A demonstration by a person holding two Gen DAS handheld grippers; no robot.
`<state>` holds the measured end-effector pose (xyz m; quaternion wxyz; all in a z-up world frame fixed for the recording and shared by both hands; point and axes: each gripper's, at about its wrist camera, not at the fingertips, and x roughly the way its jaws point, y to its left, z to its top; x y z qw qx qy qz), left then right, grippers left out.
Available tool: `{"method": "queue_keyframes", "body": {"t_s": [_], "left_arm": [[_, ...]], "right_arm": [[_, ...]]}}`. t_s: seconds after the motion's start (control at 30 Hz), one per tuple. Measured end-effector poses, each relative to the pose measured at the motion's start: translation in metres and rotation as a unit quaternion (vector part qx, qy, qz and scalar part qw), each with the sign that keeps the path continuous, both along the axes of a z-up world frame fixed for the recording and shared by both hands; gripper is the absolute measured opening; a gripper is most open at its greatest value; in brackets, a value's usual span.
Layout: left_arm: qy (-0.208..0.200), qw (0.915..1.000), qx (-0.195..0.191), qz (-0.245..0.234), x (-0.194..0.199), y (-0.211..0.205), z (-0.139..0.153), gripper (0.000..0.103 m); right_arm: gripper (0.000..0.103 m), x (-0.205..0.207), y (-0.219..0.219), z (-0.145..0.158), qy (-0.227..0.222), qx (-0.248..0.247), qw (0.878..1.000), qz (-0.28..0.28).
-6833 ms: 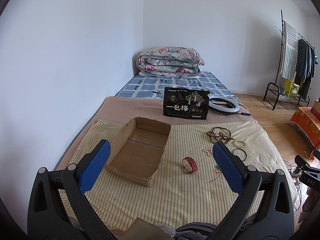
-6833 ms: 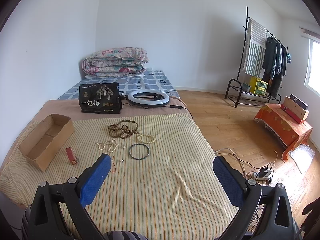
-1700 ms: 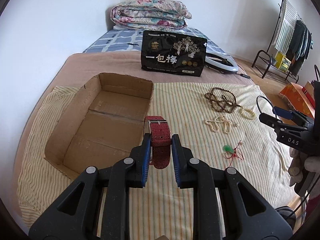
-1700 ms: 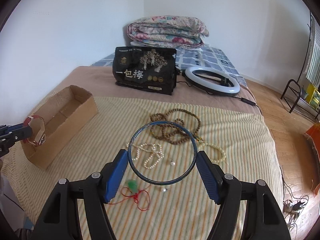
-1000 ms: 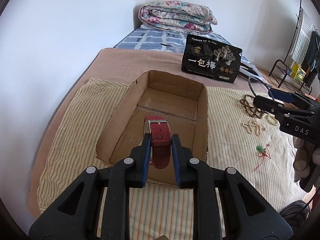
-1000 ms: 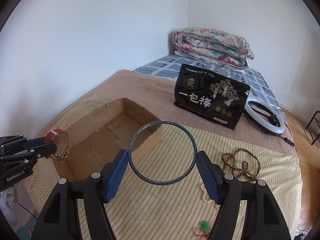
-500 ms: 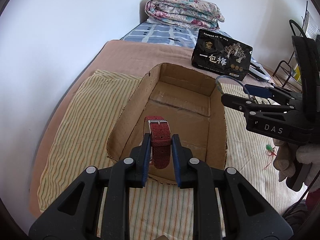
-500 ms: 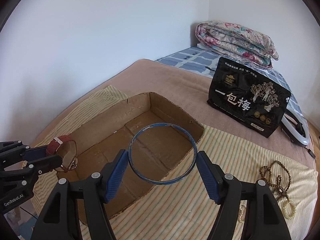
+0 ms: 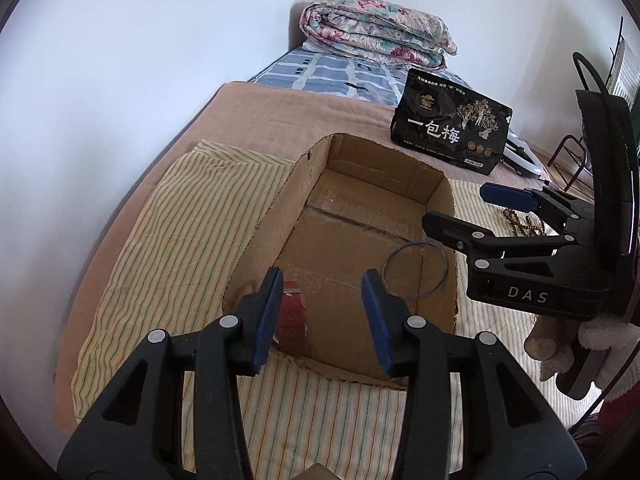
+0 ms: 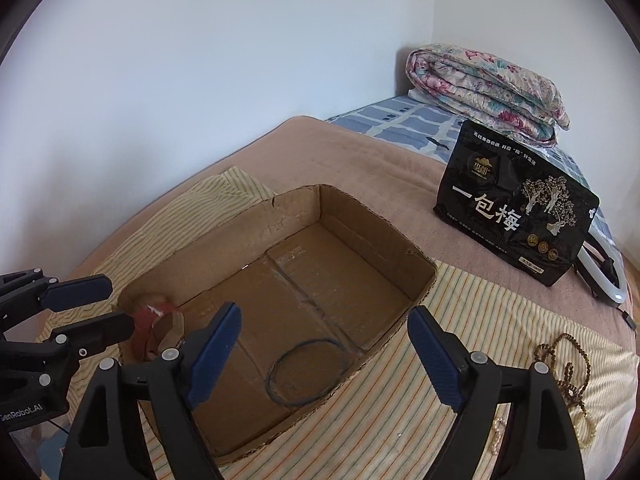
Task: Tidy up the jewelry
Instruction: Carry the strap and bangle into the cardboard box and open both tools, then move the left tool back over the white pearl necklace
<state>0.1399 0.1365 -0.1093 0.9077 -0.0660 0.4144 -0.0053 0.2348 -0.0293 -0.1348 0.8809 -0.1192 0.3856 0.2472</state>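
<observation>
An open cardboard box (image 9: 272, 216) (image 10: 360, 216) lies on the striped sheet. A red watch (image 9: 291, 320) (image 10: 150, 322) lies in its near left corner. A thin dark bangle (image 9: 414, 271) (image 10: 306, 372) lies on the box floor at the near right. My left gripper (image 9: 320, 320) is open and empty just above the watch; it also shows in the right wrist view (image 10: 96, 304). My right gripper (image 10: 320, 360) is open and empty over the bangle; it also shows in the left wrist view (image 9: 468, 216).
A black snack bag (image 9: 452, 132) (image 10: 516, 208) stands beyond the box. Brown bead strands (image 10: 568, 364) (image 9: 524, 220) and pale beads (image 10: 584, 436) lie on the sheet to the right. A ring light (image 10: 604, 276) and a folded quilt (image 9: 376, 32) lie further back. The wall is at left.
Both grippers have opened. The red watch has dropped from the left gripper into the box, and the bangle has dropped from the right gripper onto the box floor.
</observation>
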Motion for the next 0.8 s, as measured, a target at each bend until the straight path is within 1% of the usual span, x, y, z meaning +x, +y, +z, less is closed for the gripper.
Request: {"method": "queue_keyframes", "body": {"t_s": [0.4,0.57,0.7,0.8], "left_arm": [[-0.006,1.0,0.006,0.005,-0.005,-0.002,0.008,0.041],[-0.018,0.9998,0.009,0.003,-0.009,-0.011,0.017,0.041],[-0.028,0.9995,0.01,-0.001,-0.012,-0.02,0.024,0.041],[-0.032,0.9995,0.003,-0.005,-0.013,-0.028,0.026,0.041]], "right_arm": [[0.087,-0.012,-0.016,0.017,-0.017,0.003,1.0,-0.014],[0.088,-0.018,-0.032,0.026,-0.025,0.009,0.999,-0.027],[0.091,-0.025,-0.048,0.034,-0.037,0.007,0.999,-0.037],[0.092,-0.032,-0.064,0.039,-0.047,0.008,0.998,-0.047]]}}
